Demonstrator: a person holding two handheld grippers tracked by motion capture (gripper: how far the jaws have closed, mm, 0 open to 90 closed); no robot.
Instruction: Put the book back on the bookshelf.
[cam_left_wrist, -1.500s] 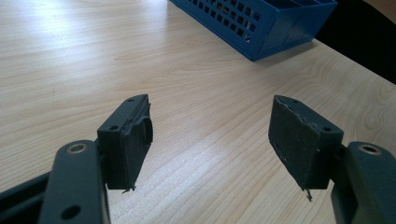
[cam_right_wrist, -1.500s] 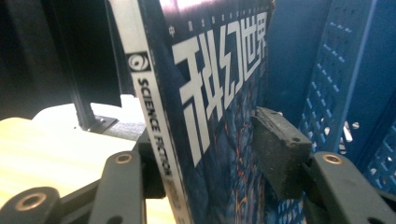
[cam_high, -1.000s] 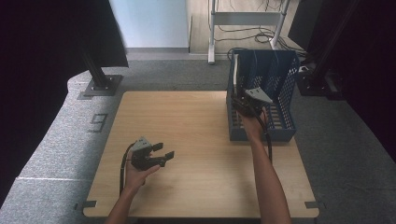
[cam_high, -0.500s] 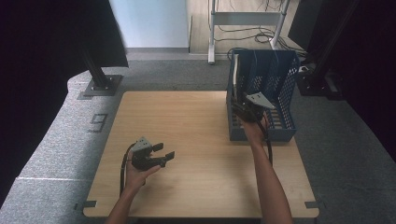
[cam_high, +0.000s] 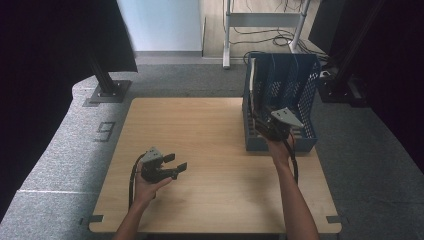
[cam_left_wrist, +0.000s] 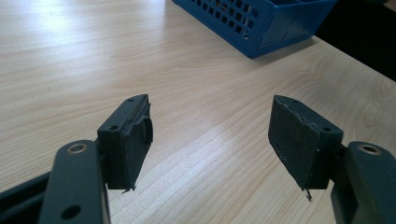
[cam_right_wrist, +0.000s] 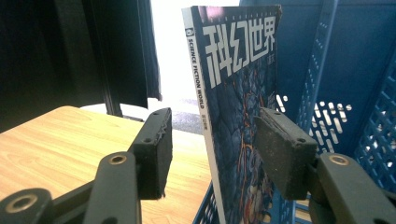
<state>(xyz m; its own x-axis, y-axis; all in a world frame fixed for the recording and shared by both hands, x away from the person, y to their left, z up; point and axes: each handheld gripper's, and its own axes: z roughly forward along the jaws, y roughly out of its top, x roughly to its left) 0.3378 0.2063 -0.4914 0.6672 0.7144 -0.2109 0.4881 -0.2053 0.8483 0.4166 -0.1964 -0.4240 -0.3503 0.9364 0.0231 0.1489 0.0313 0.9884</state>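
- The magazine (cam_right_wrist: 238, 116), with "Science Fiction World" on its spine, stands upright in the leftmost compartment of the blue file rack (cam_high: 300, 90), against the rack's left wall.
- The right tool (cam_right_wrist: 210, 149) sits at the rack's open front; its jaws stand spread either side of the magazine's front edge, spine and cover between the pads (cam_right_wrist: 280, 149), and they do not pinch it.
- The rack stands on the far right part of the wooden surface (cam_high: 200, 130).
- The left tool (cam_high: 172, 167) is well apart from the rack, near the surface's front left, with its jaws spread wide over bare wood and nothing between them.
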